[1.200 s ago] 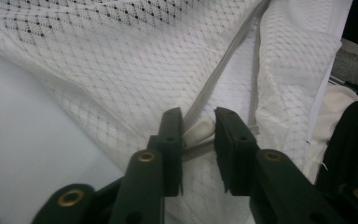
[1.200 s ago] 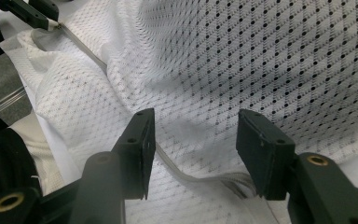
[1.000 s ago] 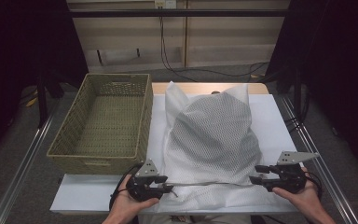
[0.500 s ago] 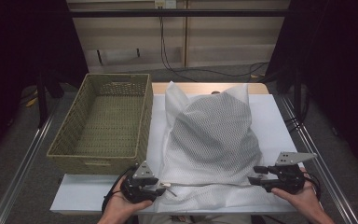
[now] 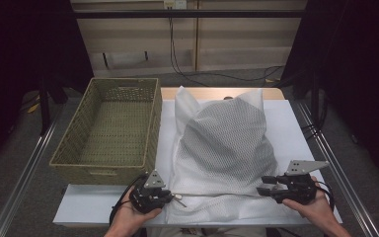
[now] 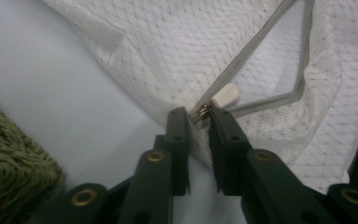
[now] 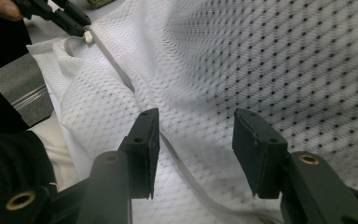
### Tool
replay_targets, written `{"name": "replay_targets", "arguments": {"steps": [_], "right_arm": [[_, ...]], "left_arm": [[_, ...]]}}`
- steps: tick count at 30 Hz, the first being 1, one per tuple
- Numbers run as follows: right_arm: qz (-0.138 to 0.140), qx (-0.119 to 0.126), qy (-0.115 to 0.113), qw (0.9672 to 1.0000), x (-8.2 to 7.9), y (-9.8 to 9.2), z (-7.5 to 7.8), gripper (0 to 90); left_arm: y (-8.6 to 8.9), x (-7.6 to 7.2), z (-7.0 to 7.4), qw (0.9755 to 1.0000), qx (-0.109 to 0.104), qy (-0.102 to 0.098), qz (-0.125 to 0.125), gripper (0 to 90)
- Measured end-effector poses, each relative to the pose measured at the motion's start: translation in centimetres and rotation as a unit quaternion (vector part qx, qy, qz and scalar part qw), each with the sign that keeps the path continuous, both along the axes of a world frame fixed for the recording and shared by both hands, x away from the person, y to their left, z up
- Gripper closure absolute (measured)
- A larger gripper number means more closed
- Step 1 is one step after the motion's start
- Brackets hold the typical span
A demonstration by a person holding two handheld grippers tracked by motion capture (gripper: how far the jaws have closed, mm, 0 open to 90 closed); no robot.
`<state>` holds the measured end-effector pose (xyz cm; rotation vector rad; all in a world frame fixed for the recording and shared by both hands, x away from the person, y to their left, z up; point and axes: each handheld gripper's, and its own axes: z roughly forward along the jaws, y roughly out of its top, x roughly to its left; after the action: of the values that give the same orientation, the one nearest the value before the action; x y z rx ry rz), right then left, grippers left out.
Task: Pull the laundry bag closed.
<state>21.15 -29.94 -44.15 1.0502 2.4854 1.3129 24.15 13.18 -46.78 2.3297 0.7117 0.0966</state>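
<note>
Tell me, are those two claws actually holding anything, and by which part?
The left gripper, its jaws just closed, pinches the mesh laundry bag by its zipper pull. The right gripper stands open over the mesh, holding nothing.

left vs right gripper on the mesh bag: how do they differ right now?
The left gripper has its jaws nearly together, having just been closing, with the zipper pull right at the tips; the right gripper stands wide open. The left gripper sits at the mesh bag's near-left corner, the right gripper at its near-right edge, straddling the zipper track without pressing it. Both point inward along the bag's near edge.
</note>
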Motion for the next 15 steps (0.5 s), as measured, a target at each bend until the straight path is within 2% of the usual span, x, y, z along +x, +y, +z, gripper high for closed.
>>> {"name": "replay_targets", "arguments": {"steps": [1,2,7,11,15], "right_arm": [[0.0,-0.004,-0.001,1.0,0.0,0.2,0.0,49.0],[0.002,-0.003,-0.004,1.0,0.1,0.3,0.0,49.0],[0.013,0.002,-0.006,0.9999,0.4,1.1,0.1,48.1],[0.035,0.008,-0.001,0.9993,0.7,2.1,0.1,49.9],[0.056,0.007,0.003,0.9984,1.3,3.5,0.0,53.7]], "left_arm": [[0.0,0.0,0.1,1.0,0.005,0.002,-0.005,84.2],[-0.1,-0.1,0.0,1.0,0.002,0.0,-0.004,86.1],[0.0,0.0,0.3,1.0,0.001,0.003,-0.005,88.1],[0.4,-0.1,0.9,0.9995,-0.032,-0.005,0.003,88.3],[0.5,-0.4,1.5,0.999,-0.042,-0.016,0.006,88.3]]}}
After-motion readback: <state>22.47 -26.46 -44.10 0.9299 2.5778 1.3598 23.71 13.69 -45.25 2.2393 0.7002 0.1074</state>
